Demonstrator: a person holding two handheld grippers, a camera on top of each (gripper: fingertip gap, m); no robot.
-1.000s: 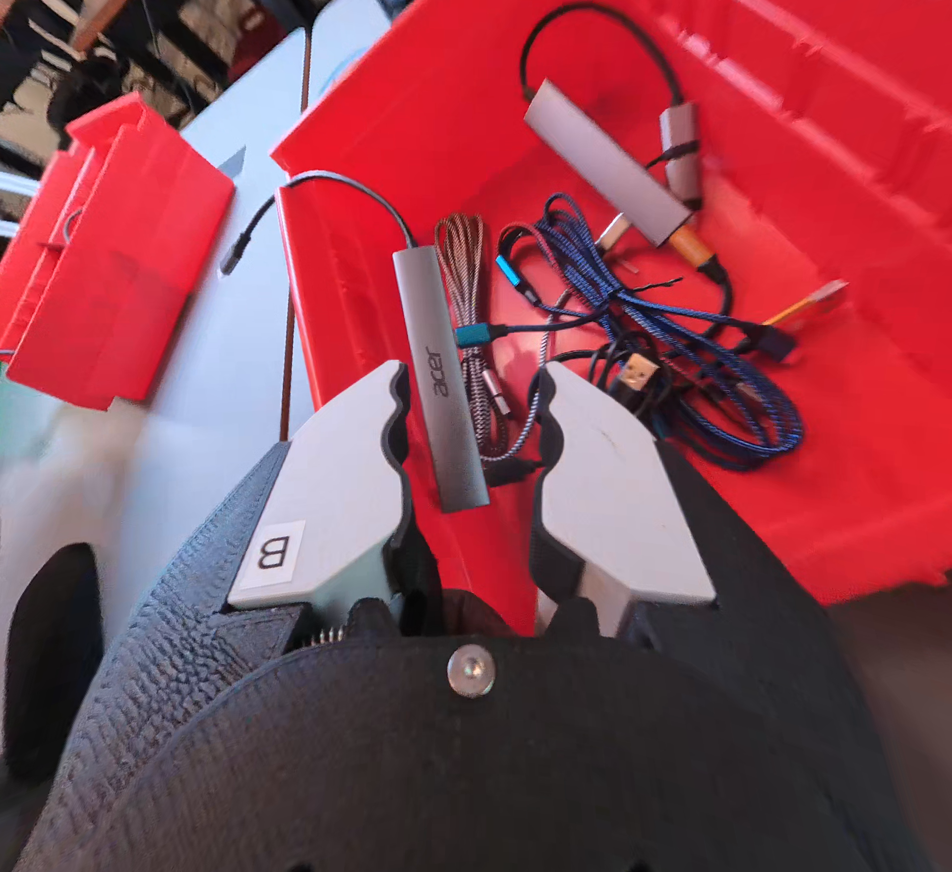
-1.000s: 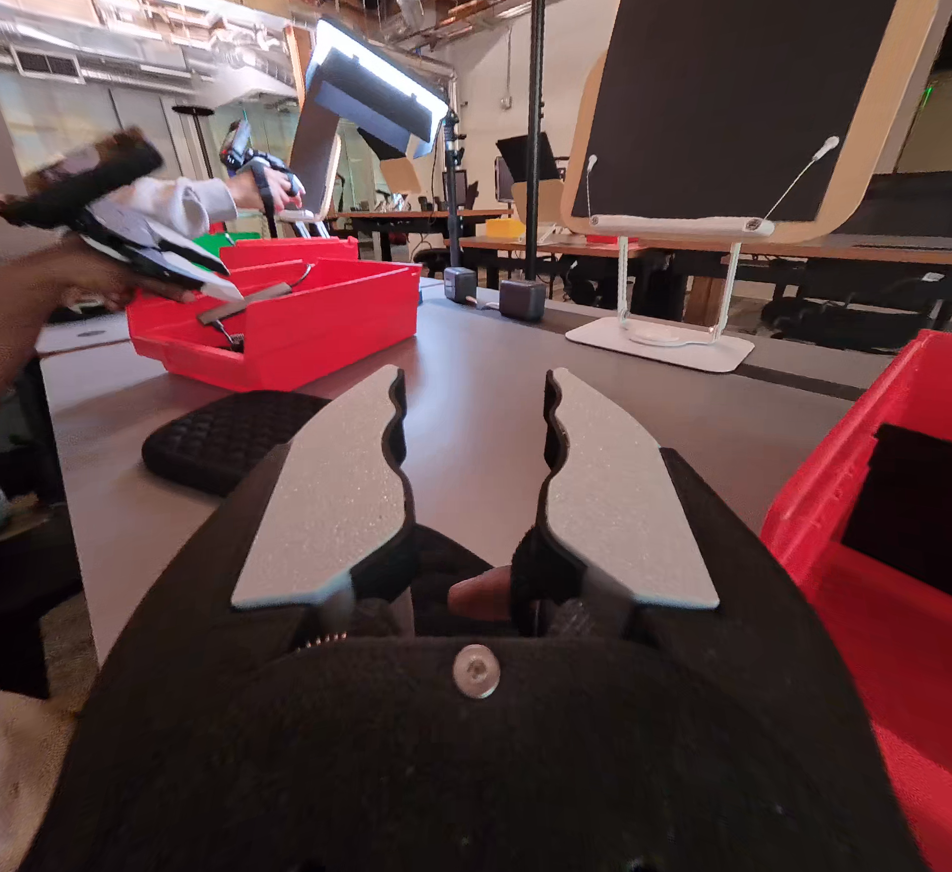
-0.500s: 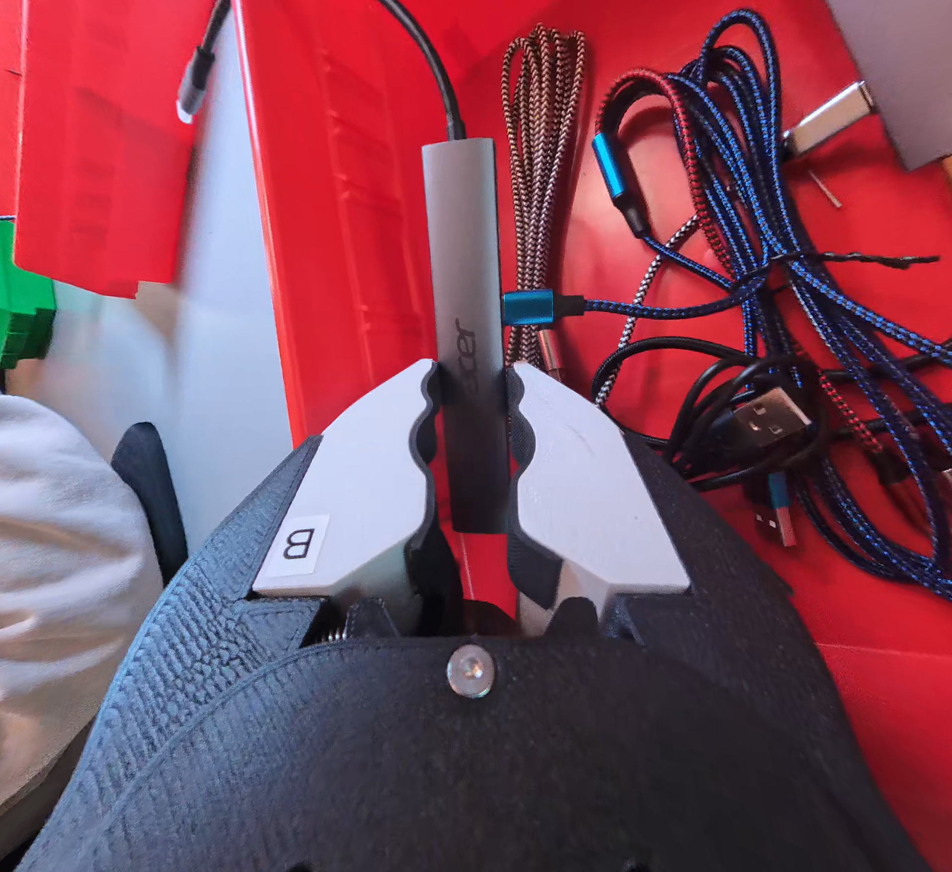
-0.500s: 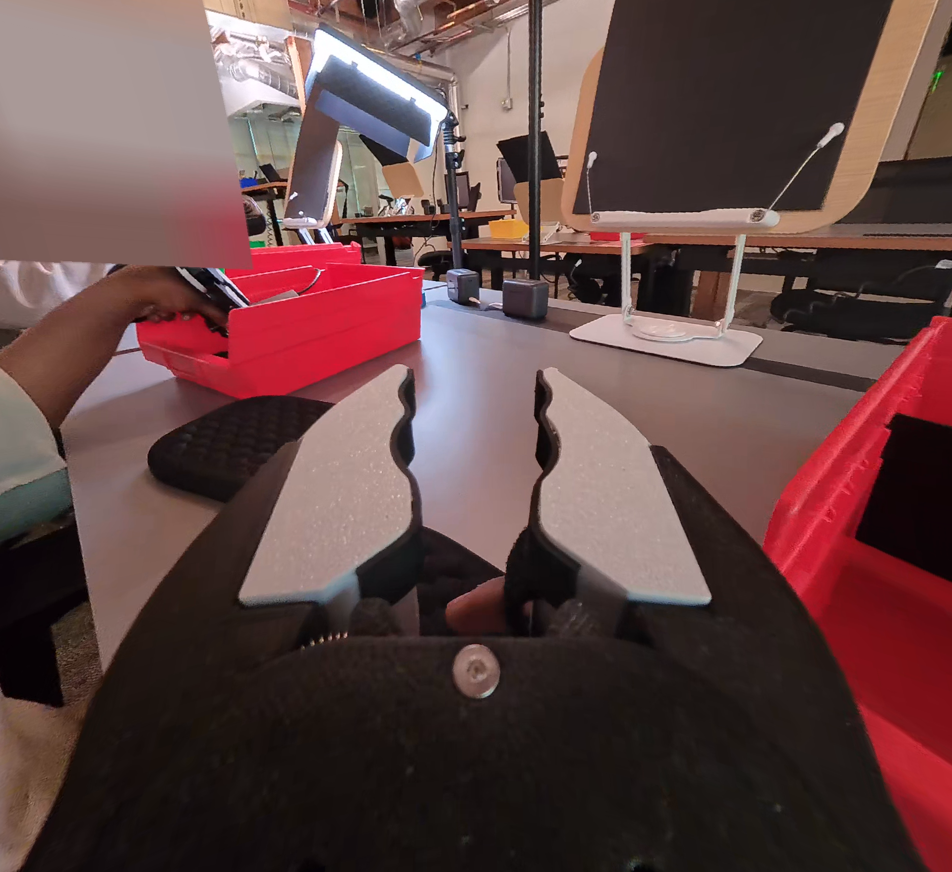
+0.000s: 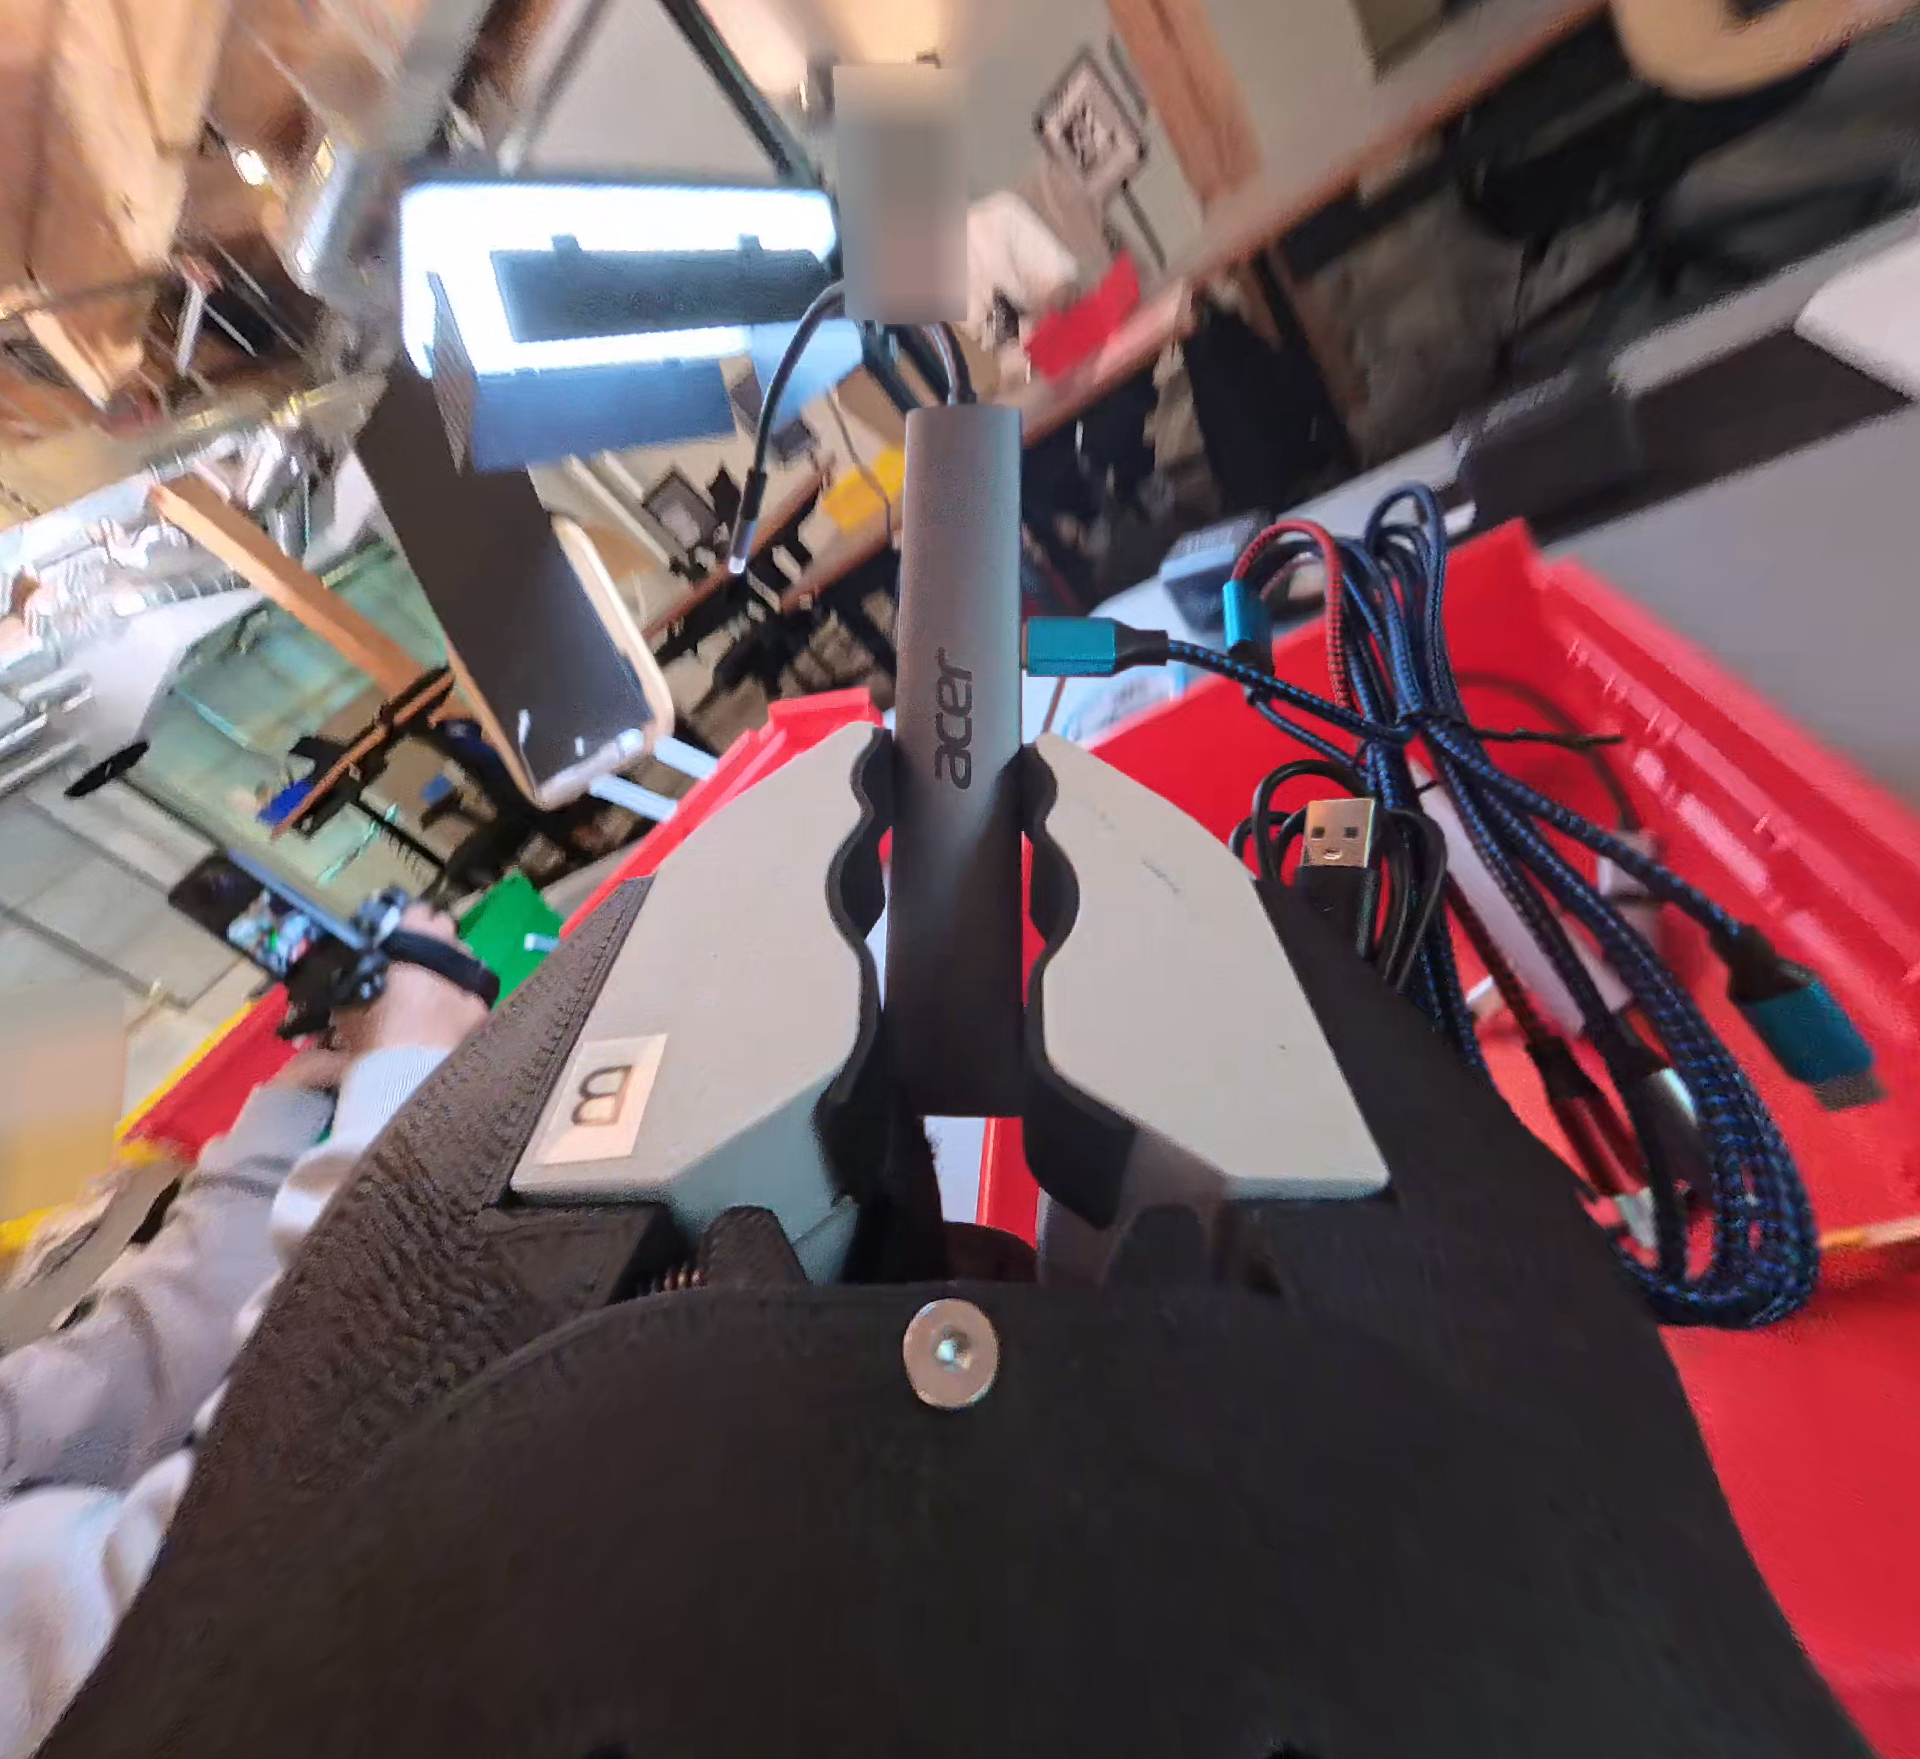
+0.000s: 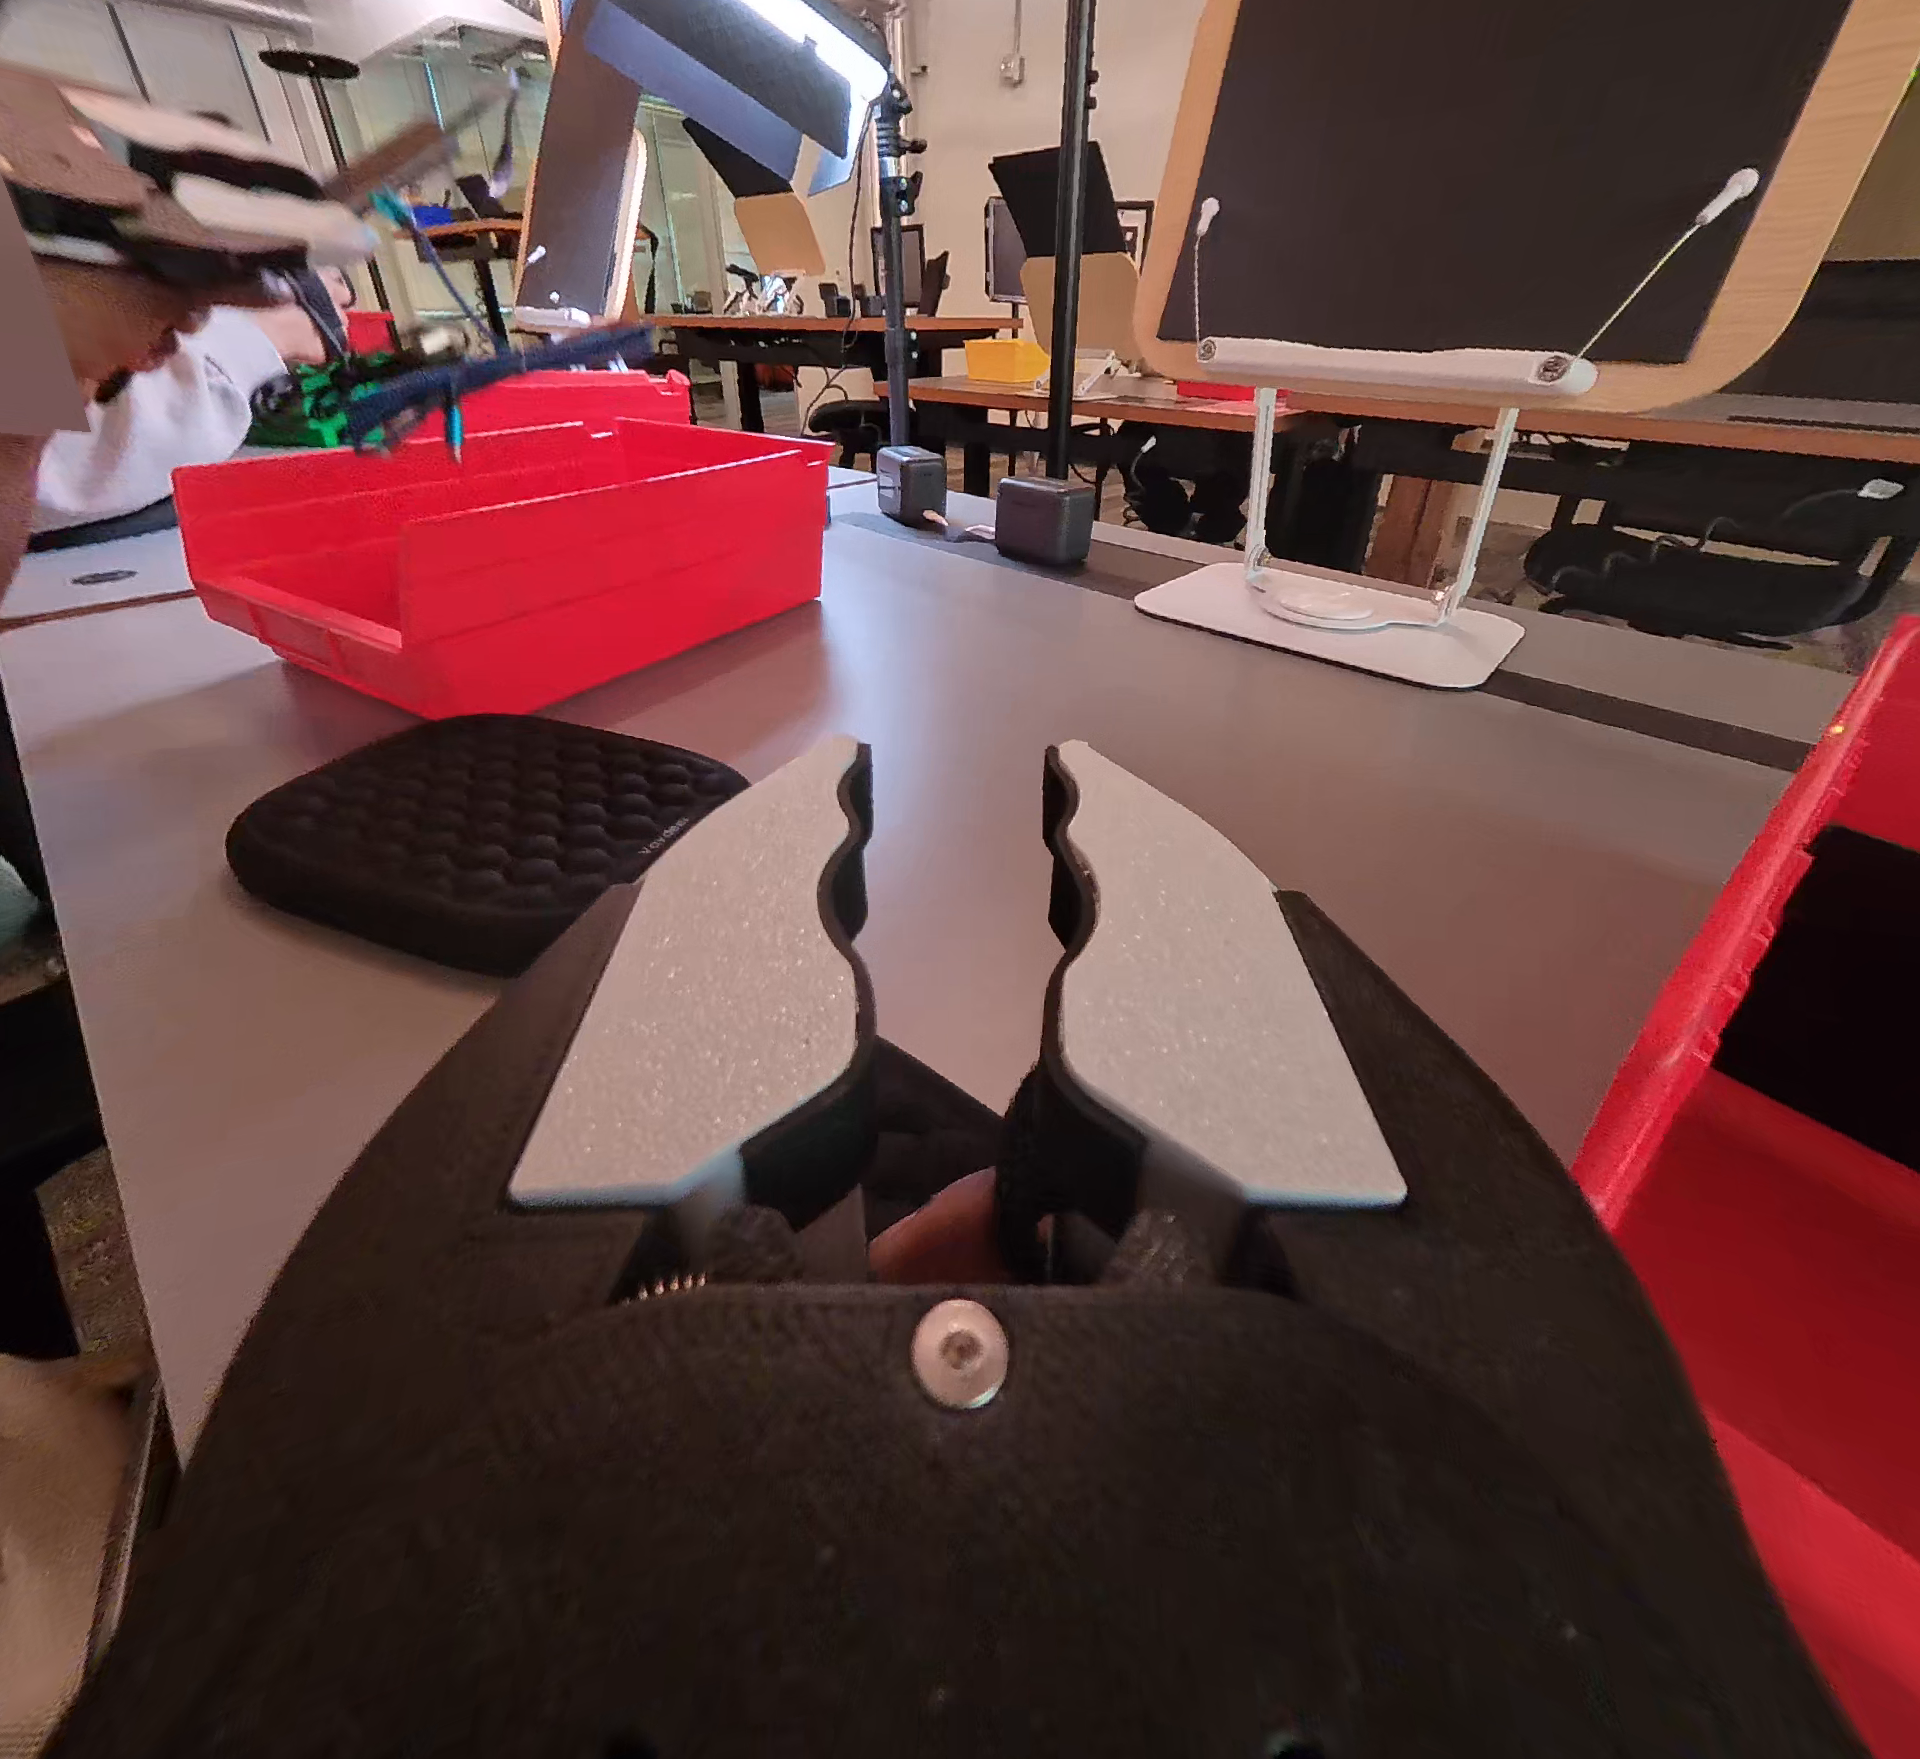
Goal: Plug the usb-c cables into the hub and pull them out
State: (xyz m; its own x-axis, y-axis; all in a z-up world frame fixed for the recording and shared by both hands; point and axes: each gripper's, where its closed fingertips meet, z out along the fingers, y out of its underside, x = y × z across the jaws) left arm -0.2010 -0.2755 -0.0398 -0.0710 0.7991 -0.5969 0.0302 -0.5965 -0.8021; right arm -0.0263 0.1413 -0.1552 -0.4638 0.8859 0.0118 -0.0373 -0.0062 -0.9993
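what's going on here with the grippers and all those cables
The left gripper is shut on a slim grey metal hub, held up above the red plastic bin. A teal-tipped blue braided cable is plugged into its side, and the tangle hangs from it. The right gripper hovers open and empty over the grey table.

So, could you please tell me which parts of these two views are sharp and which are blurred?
Left wrist view: the hub and the left hand-held gripper clamping it are sharp, while the room behind is streaked with motion blur. Right wrist view: the open right hand-held gripper, black pad and red bin are crisp; only the far-off left hand-held gripper and its dangling cables smear.
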